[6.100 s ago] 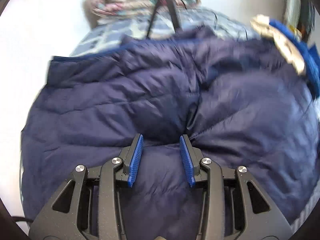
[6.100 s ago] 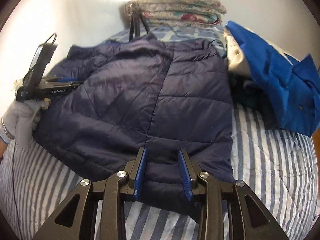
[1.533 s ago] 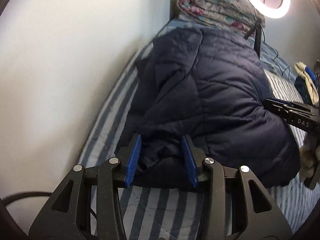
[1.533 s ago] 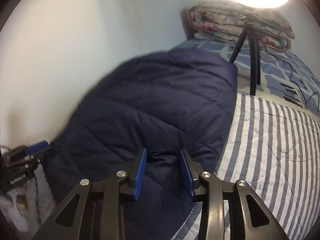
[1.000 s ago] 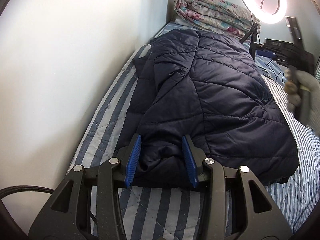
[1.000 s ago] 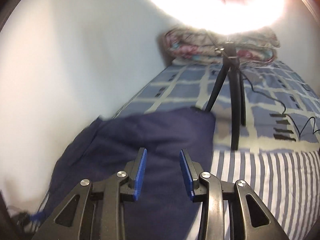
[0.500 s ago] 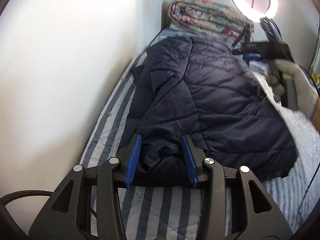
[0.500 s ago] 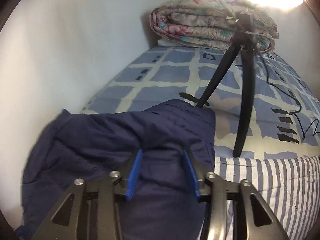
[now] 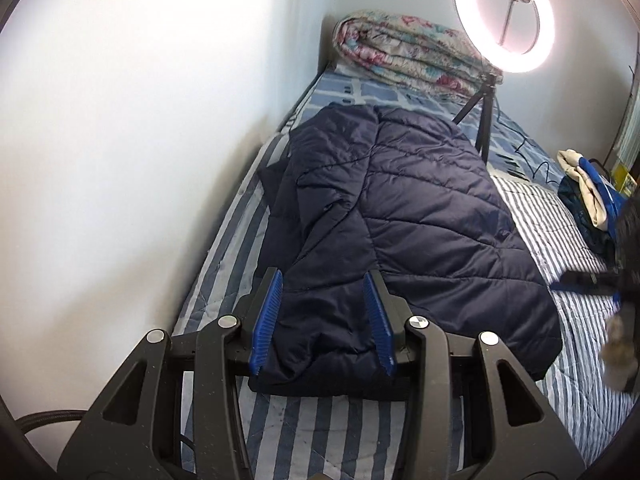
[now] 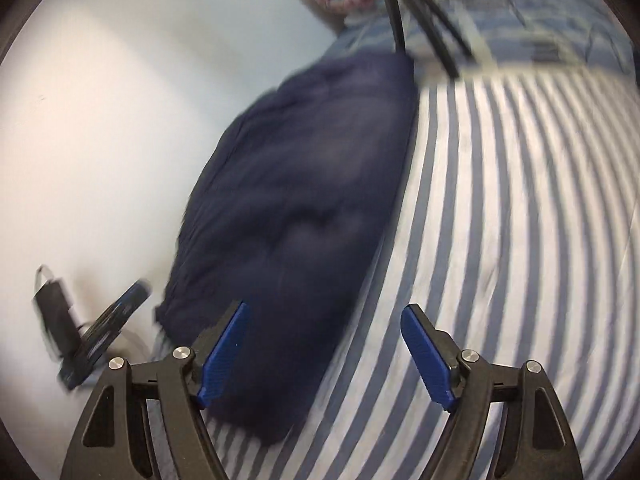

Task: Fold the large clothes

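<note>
A navy quilted jacket (image 9: 408,216) lies folded lengthwise on the striped bed (image 9: 560,380), along the wall side. My left gripper (image 9: 322,320) hovers over the jacket's near corner, jaws apart with a bunched fold of fabric between them, not clamped. My right gripper (image 10: 324,356) is wide open and empty above the jacket's near right edge (image 10: 296,216); this view is blurred. The right gripper also shows at the right edge of the left wrist view (image 9: 588,280).
A white wall (image 9: 120,160) runs close along the left. A ring light on a tripod (image 9: 504,16) stands on the bed behind the jacket, its cable trailing right. A rolled floral quilt (image 9: 400,56) lies at the head. A pile of blue and cream clothes (image 9: 592,200) sits far right.
My right gripper let go of the jacket's far end, opened wide and swung back to the near right. The left gripper stayed in place over the near corner.
</note>
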`<state>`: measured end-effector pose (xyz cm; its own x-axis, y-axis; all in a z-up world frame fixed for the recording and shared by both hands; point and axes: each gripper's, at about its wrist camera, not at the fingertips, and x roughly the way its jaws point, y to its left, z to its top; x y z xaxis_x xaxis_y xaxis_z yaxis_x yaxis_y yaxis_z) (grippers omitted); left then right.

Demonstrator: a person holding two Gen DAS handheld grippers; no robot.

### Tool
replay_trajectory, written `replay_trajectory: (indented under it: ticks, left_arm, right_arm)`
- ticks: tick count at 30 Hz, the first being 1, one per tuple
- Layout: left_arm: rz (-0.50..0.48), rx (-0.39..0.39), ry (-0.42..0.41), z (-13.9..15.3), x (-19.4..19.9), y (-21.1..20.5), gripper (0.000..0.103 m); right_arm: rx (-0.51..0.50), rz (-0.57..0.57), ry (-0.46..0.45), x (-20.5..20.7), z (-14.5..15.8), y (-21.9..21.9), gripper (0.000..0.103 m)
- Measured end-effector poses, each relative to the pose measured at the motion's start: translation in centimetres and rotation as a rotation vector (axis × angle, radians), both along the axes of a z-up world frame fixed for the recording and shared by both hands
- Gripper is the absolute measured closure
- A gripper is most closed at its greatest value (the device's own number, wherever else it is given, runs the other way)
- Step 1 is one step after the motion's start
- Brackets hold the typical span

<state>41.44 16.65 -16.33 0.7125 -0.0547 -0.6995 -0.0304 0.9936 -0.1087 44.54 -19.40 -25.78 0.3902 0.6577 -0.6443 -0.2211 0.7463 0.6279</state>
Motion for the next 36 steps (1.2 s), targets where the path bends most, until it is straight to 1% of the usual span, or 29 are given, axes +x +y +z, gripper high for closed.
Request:
replay_trajectory:
  ticks: [2,6,9,11,12,14,15,16,19,21,24,27,31,36]
  left_arm:
    - [0.007,-0.018,0.024,-0.7,0.4,0.3,0.06]
    - [0.023,-0.015,0.061,-2.2,0.7,0.7,0.06]
    - [0.025,0.006,0.073,-3.1,0.8,0.7,0.06]
    - [0.029,0.006,0.082,-3.6,0.9,0.7,0.06]
    - [0.031,0.005,0.088,-3.7,1.0,0.7,0.06]
    - [0.037,0.001,0.099,-3.8,1.0,0.7,0.06]
    - [0.044,-0.008,0.107,-3.8,1.1,0.8,0.06]
    - [0.051,-0.026,0.121,-3.8,1.2,0.9,0.06]
    - [0.063,-0.051,0.148,-3.6,0.9,0.9,0.06]
    - [0.062,-0.049,0.159,-3.2,0.3,0.5,0.06]
    - [0.047,-0.075,0.179,-2.8,-1.2,-0.3,0.06]
    - [0.021,-0.108,0.195,-2.5,-3.2,-1.5,0.06]
    - [-0.019,-0.156,0.226,-2.7,-6.7,-4.5,0.06]
    - [-0.079,-0.197,0.257,-2.9,-11.3,-8.2,0.06]
  right_arm:
    - [0.037,0.019,0.029,-1.2,-1.1,0.7,0.021]
    - [0.07,0.046,0.064,-2.2,-2.8,2.0,0.021]
    - [0.086,0.051,0.049,-2.5,-3.2,2.5,0.016]
    - [0.1,0.072,0.042,-2.6,-3.2,3.1,0.016]
    - [0.107,0.084,0.044,-2.6,-3.1,3.5,0.018]
    - [0.123,0.133,0.057,-2.7,-3.2,4.5,0.038]
    - [0.112,0.143,0.078,-2.6,-3.3,5.0,0.051]
    - [0.1,0.139,0.085,-2.4,-3.2,5.2,0.057]
    - [0.051,0.139,0.068,-2.9,-2.1,5.4,0.067]
    - [0.024,0.129,0.054,-3.6,-1.1,5.4,0.069]
    - [-0.052,0.117,0.03,-5.1,0.6,4.7,0.071]
    - [-0.098,0.102,0.022,-6.9,2.0,3.2,0.071]
    - [-0.198,0.093,0.003,-11.3,3.1,0.9,0.071]
    - [-0.247,0.078,0.03,-16.9,3.1,-2.2,0.072]
